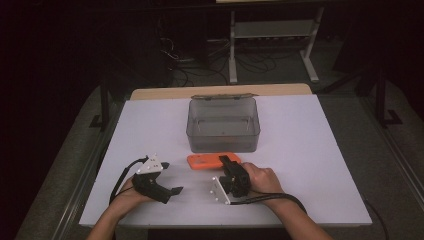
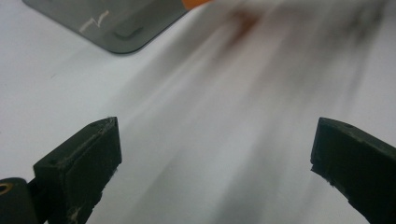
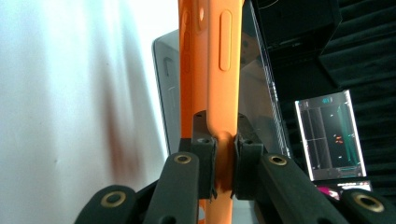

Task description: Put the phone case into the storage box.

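- While the left gripper (image 1: 170, 177) sits nearest on the white table (image 1: 310, 165), its jaws are wide apart with nothing between them.
- Right gripper (image 1: 227, 161) is rolled on its side, jaws clamped tight on the right end of the orange phone case (image 1: 210, 161).
- Case is near table centre, just in front of the box; long axis runs left-right, parallel to the box front.
- Grey translucent box (image 1: 223, 125) stands directly behind, lid open, walling off the far side.
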Available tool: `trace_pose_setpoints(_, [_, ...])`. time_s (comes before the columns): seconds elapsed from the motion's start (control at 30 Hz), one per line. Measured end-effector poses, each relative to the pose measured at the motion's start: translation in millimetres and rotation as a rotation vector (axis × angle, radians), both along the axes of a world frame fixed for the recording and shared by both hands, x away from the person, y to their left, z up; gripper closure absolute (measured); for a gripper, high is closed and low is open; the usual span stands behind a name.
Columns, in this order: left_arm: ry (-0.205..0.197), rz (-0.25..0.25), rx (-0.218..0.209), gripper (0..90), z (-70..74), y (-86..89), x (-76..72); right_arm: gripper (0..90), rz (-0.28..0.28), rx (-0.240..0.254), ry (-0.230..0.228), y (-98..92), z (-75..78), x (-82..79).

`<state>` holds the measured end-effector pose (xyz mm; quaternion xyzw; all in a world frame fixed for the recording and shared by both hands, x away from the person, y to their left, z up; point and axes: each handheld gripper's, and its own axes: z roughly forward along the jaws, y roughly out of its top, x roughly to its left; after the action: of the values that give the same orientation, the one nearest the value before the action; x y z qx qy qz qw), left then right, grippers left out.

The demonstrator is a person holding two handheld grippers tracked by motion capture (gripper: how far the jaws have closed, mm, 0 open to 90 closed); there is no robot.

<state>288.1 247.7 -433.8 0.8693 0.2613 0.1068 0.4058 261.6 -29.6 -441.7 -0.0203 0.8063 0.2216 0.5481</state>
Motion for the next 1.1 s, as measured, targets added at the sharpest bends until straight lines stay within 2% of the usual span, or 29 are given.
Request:
trace_pose_setpoints(0.03, [0.002,0.000,-0.001,1.5,0.0,0.0,0.1,80.7,-0.007,0.017,0.012,-0.8,1.2,0.5])
trace_pose_setpoints(0.23, [0.000,0.002,0.004,1.4,-0.4,-0.2,0.2,80.7,-0.009,0.051,0.046,-3.3,4.0,2.8])
trace_pose_setpoints(0.77, [0.009,-0.002,0.003,1.5,-2.1,-0.8,0.9,80.6,-0.005,0.122,0.113,-8.3,9.2,6.5])
trace_pose_setpoints(0.97, [0.016,0.001,0.008,1.4,-2.1,-0.2,1.3,80.6,-0.013,0.176,0.167,-11.5,12.4,8.9])
trace_pose_setpoints(1.1, [0.021,0.004,0.007,1.5,-2.3,-0.1,1.7,80.6,-0.013,0.196,0.187,-13.6,14.7,10.6])
